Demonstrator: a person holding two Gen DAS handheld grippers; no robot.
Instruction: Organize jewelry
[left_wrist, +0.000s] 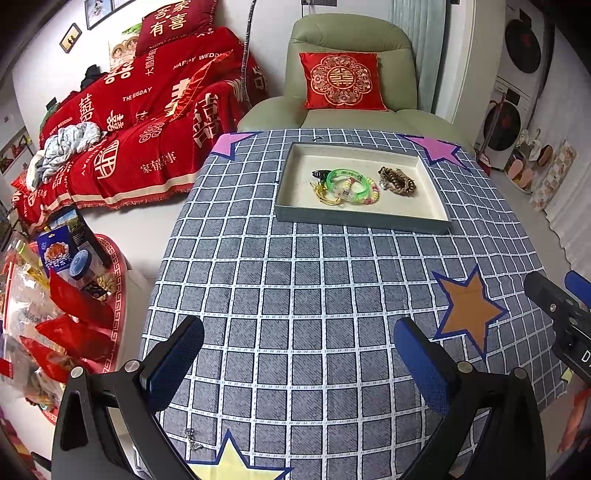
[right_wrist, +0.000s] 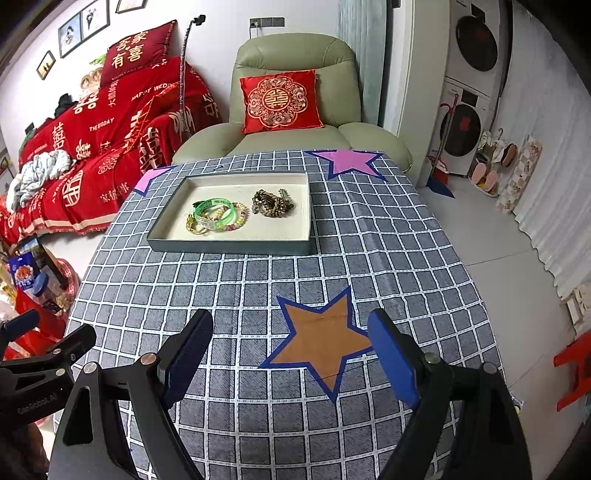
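Both tools hang low over the near end of the checked tablecloth (left_wrist: 295, 280), and nothing is in either of them: the left gripper (left_wrist: 299, 365) has its fingers spread wide with bare cloth between, and the right gripper (right_wrist: 290, 354) is just as released, straddling the orange star (right_wrist: 321, 343). The jewelry sits well apart from both, up at the far end in the shallow tray (right_wrist: 229, 245): a green bangle (right_wrist: 216, 212) lying across a beaded bracelet (right_wrist: 240, 218) and a yellow piece (right_wrist: 194, 227), with a brown bead coil (right_wrist: 271, 203) just beside them. That tangle is the trouble. Go for the bangle and the pieces touching it may drag along or spill over the low rim. A hard bangle could also squirt out of smooth pads if pinched off-centre. And watch the near left edge: something small and silvery (left_wrist: 190, 437), possibly a chain though it's hard to make out, lies by the yellow star (left_wrist: 231, 465), close enough to the table's edge to be swept off by the left tool.
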